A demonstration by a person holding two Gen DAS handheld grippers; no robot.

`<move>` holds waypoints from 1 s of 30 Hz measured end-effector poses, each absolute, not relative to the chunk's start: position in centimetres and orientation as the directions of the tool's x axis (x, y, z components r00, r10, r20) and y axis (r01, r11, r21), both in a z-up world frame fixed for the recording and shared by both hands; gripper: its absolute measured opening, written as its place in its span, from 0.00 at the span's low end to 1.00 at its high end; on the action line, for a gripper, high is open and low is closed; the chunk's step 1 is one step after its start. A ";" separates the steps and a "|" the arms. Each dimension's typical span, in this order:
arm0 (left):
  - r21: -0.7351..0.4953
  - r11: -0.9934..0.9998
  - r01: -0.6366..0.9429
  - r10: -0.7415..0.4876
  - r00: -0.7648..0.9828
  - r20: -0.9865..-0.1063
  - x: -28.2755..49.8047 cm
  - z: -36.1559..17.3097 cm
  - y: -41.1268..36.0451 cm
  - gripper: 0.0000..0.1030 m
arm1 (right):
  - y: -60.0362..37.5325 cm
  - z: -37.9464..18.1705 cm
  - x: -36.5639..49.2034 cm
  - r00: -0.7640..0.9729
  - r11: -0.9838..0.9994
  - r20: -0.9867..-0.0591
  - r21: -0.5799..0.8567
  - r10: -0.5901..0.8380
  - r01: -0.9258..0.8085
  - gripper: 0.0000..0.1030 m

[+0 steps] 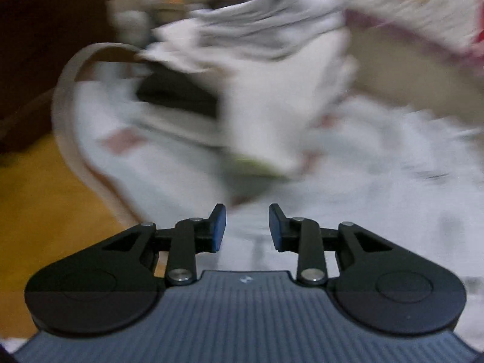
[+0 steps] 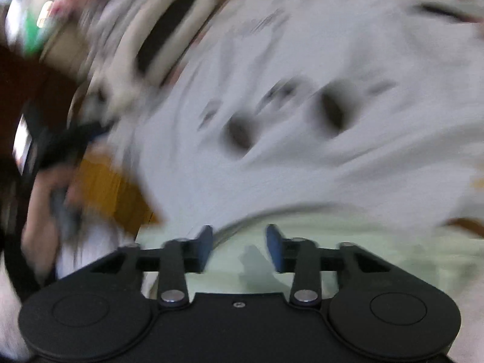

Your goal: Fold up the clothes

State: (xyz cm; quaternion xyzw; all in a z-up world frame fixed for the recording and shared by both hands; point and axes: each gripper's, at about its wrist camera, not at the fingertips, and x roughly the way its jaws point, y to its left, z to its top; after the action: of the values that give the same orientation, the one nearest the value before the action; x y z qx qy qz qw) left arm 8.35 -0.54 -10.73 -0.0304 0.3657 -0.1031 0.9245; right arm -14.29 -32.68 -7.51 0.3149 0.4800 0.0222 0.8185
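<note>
Both views are heavily blurred. A white garment (image 1: 363, 187) lies spread under my left gripper (image 1: 247, 222), whose jaws stand apart with nothing between them. In the right wrist view the same white garment (image 2: 302, 106) shows dark printed marks. My right gripper (image 2: 239, 243) is open and holds nothing, hovering over a pale green cloth (image 2: 348, 242) at the garment's near edge. Behind the spread garment sits a pile of grey and white clothes (image 1: 266, 27), with a white piece (image 1: 272, 106) hanging down its front.
A beige curved rim (image 1: 65, 96) runs along the left, with a yellow-brown surface (image 1: 45, 205) beyond it. A dark flat item (image 1: 175, 96) lies by the pile. In the right wrist view a person's hand (image 2: 39, 211) and a black device (image 2: 36, 139) sit at the left edge.
</note>
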 end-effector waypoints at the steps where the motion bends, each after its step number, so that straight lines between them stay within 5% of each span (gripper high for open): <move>1: -0.172 0.955 0.240 -0.291 0.671 -0.682 8.1 -10.7 -1.7 0.37 | -34.8 -6.9 -15.4 0.579 0.780 -0.761 0.540 0.293 0.315 0.46; 6: -0.399 0.760 0.513 -0.591 0.289 -0.753 7.7 -11.8 -9.9 0.41 | -43.4 -6.7 -19.1 0.653 0.614 -0.753 0.552 0.076 0.565 0.47; 10: -0.251 0.676 0.693 -0.561 0.263 -0.785 6.2 -11.9 -18.0 0.42 | -47.1 -7.2 -18.7 0.621 0.590 -0.782 0.482 -0.044 0.648 0.56; 17: -0.287 0.634 0.718 -0.604 0.229 -0.763 7.6 -15.3 -22.7 0.38 | -53.6 -9.5 -18.4 0.597 0.425 -0.741 0.454 -0.307 0.783 0.57; 25: -0.355 0.616 0.703 -0.631 0.170 -0.757 9.0 -16.7 -22.3 0.38 | -55.8 -13.5 -14.0 0.609 0.503 -0.783 0.476 -0.131 0.721 0.57; 30: -0.323 0.604 0.729 -0.615 0.169 -0.770 8.8 -17.0 -22.8 0.38 | -55.0 -13.7 -11.2 0.598 0.602 -0.786 0.404 -0.157 0.689 0.58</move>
State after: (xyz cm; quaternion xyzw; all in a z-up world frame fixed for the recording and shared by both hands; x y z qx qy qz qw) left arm 8.81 -22.77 -17.04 0.0604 0.4703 -0.4408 0.7621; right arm -11.20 -54.99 -13.67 0.3632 0.3661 -0.2588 0.8167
